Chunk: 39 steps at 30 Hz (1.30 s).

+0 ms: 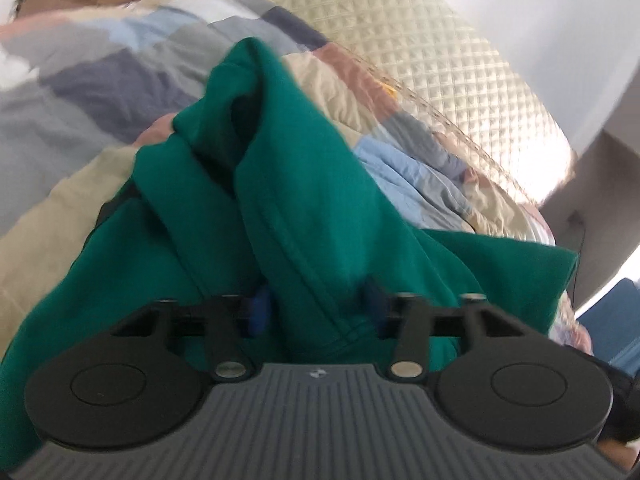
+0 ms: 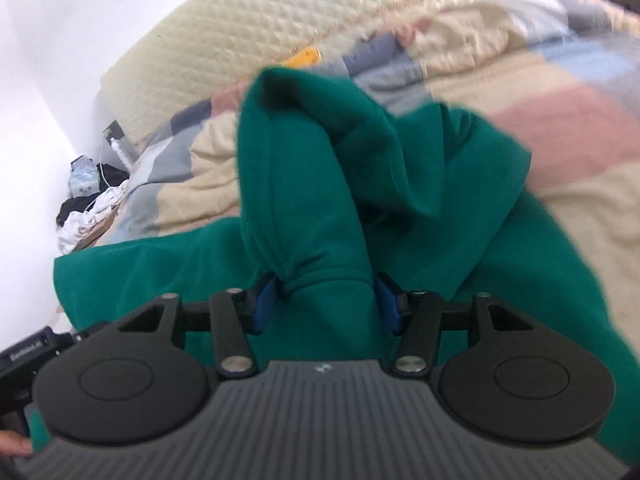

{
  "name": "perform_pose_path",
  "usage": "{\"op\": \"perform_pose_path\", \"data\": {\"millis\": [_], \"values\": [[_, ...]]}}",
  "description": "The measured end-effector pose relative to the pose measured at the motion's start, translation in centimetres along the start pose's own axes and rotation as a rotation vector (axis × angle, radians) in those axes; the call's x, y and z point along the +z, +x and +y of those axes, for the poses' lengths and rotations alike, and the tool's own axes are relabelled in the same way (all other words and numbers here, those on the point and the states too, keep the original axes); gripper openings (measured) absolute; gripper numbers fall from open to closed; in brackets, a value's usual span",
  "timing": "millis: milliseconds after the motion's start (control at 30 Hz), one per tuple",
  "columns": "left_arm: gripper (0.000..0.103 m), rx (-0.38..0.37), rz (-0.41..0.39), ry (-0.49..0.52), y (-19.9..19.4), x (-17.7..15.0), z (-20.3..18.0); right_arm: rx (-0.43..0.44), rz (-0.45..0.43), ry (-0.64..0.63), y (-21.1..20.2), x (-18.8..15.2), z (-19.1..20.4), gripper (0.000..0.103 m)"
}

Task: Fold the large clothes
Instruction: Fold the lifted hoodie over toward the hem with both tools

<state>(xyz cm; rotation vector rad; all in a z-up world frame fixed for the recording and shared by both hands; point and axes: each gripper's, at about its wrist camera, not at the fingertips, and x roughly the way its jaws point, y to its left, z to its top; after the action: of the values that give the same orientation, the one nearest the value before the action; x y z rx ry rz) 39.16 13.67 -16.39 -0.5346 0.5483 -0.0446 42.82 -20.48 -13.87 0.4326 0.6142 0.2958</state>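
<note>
Left gripper (image 1: 316,312) and right gripper (image 2: 327,300) jaws each pinch a thick bunched fold of green garment (image 1: 304,200).

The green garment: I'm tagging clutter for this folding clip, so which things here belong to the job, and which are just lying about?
Belongs to the job:
green garment, bunched on the bed
left gripper, jaws closed on a fold of it
right gripper, jaws closed on another fold
patchwork quilt, the surface under it

Just lying about:
cream quilted headboard
pile of clothes and cables beside the bed
yellow item by the headboard
</note>
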Motion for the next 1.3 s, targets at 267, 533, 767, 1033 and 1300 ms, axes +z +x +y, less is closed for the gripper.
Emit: {"op": "perform_pose_path", "data": {"millis": [267,533,767,1033,1300], "values": [[0.010,-0.079,-0.165,0.050,-3.0,3.0,-2.0,0.130,-0.119,-0.032,-2.5,2.8,2.0,0.017],[0.009,-0.024,-0.173,0.121,-0.3,11.0,-5.0,0.088,-0.158,-0.140,0.3,9.6,4.5,0.017],[0.010,0.128,-0.091,0.170,9.3,13.3,-5.3,0.003,-0.099,-0.143,9.0,11.0,3.7,0.018],[0.010,0.211,0.048,0.187,21.1,12.6,-0.9,-0.039,-0.011,-0.186,17.0,8.8,1.2,0.020],[0.018,0.175,0.062,0.231,21.6,11.9,-0.7,-0.047,-0.013,-0.188,16.5,8.9,1.6,0.025]]}}
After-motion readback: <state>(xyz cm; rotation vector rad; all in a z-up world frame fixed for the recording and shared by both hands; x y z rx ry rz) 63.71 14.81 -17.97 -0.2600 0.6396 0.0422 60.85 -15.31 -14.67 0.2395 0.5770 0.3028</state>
